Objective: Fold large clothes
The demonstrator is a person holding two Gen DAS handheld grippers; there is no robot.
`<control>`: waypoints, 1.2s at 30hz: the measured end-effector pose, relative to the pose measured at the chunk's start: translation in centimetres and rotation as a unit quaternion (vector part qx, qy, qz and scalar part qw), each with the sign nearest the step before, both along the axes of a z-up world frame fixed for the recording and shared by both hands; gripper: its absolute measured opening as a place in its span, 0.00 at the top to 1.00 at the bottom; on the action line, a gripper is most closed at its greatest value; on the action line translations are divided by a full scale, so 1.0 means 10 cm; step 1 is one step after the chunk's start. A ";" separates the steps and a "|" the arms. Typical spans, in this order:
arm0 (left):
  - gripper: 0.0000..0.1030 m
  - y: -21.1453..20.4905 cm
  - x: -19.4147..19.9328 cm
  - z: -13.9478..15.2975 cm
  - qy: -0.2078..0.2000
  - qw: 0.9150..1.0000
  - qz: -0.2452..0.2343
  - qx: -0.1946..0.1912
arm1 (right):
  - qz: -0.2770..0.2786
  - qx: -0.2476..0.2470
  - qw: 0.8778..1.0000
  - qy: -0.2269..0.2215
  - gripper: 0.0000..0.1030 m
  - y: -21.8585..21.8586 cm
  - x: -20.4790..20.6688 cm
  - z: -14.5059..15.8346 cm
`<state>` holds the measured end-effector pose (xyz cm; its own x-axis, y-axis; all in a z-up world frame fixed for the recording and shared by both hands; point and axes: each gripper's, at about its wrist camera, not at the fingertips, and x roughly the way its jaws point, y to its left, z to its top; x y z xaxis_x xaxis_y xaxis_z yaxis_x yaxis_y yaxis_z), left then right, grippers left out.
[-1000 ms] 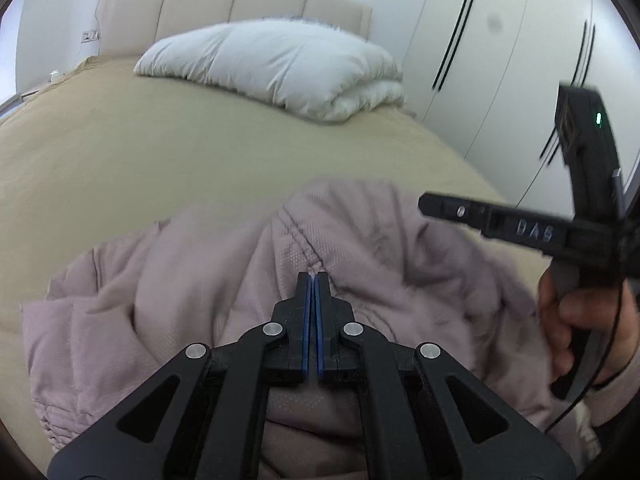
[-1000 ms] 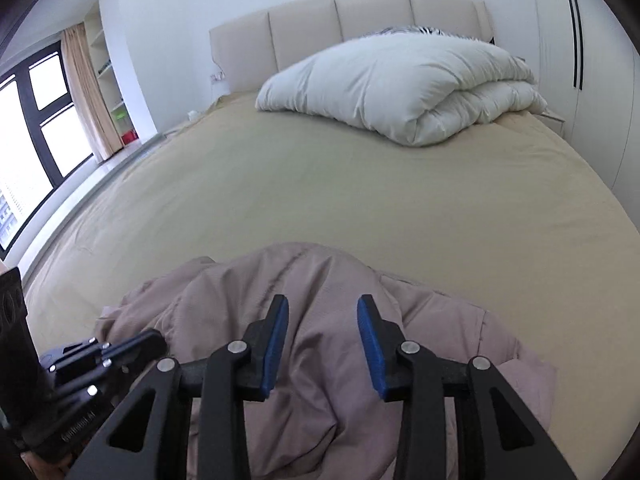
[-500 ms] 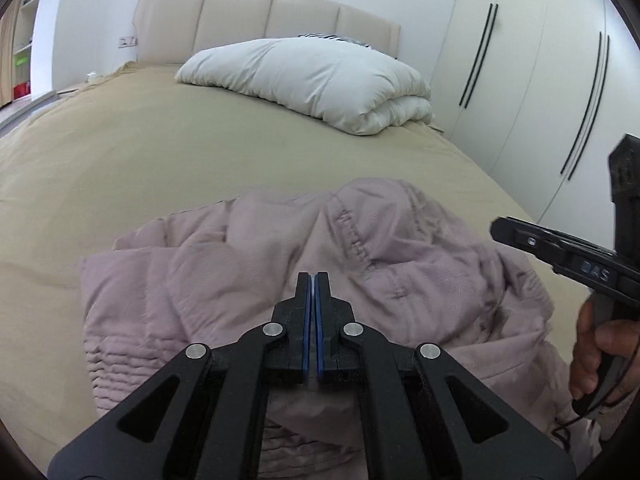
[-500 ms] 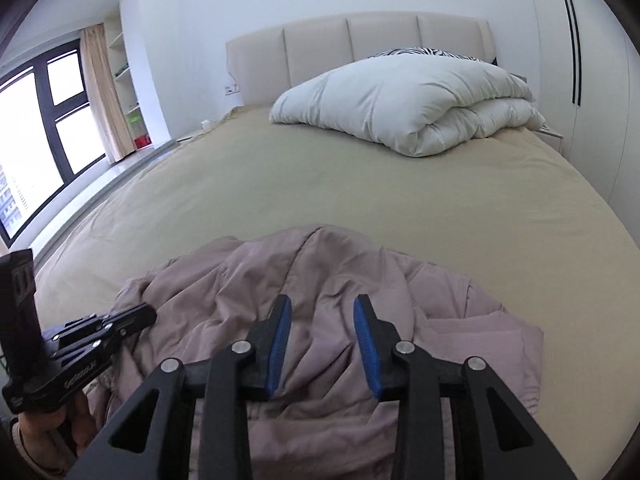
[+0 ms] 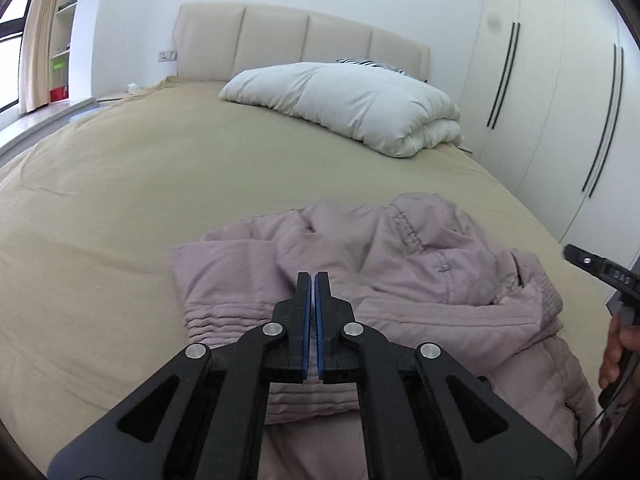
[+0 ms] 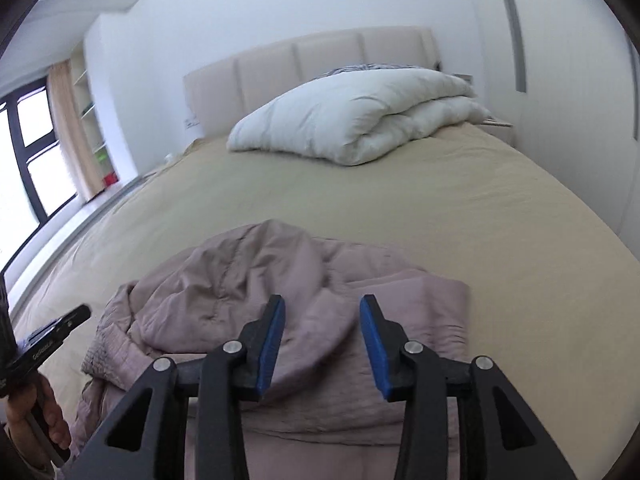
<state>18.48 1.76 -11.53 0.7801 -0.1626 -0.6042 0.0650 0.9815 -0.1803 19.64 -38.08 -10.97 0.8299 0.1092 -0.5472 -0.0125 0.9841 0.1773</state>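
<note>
Both grippers have pulled back from the mauve padded jacket (image 5: pixel 384 276), which sits crumpled on the tan bedsheet (image 5: pixel 168 184) at the end opposite the white duvet (image 5: pixel 352 104). Left gripper (image 5: pixel 312 280) pressed together, empty. Right gripper (image 6: pixel 322 312) spread, above jacket.

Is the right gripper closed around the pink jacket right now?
No, the right gripper is open, its blue pads spread apart above the jacket.

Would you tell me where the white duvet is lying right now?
In both views, the folded white duvet lies at the bed's far end against the headboard, toward the wardrobe side.
</note>
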 end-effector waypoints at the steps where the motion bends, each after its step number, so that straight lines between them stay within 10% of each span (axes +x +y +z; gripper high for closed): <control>1: 0.99 0.10 -0.04 -0.05 0.010 1.000 0.010 0.007 | -0.025 0.015 1.000 0.000 0.59 -0.19 -0.07 0.00; 6: 1.00 0.35 0.21 -0.50 0.107 0.994 0.024 0.009 | -0.106 0.052 0.993 0.025 0.66 -0.87 -0.25 -0.08; 21: 0.99 0.42 0.31 -0.75 0.129 0.992 0.007 0.007 | -0.030 0.085 0.983 0.157 0.71 -0.76 0.53 -0.78; 23: 0.99 0.62 0.20 -0.60 0.124 0.991 0.016 -0.040 | -0.041 0.081 0.985 0.144 0.65 -0.76 0.35 -0.55; 27: 0.99 1.01 -0.47 -0.32 0.092 0.992 0.054 -0.067 | -0.012 0.049 0.997 0.058 0.15 -0.58 -0.32 -0.16; 36: 0.99 1.36 -1.97 -0.36 0.152 0.983 0.052 -0.084 | 0.011 0.060 0.996 0.065 0.12 -0.52 -1.56 -0.26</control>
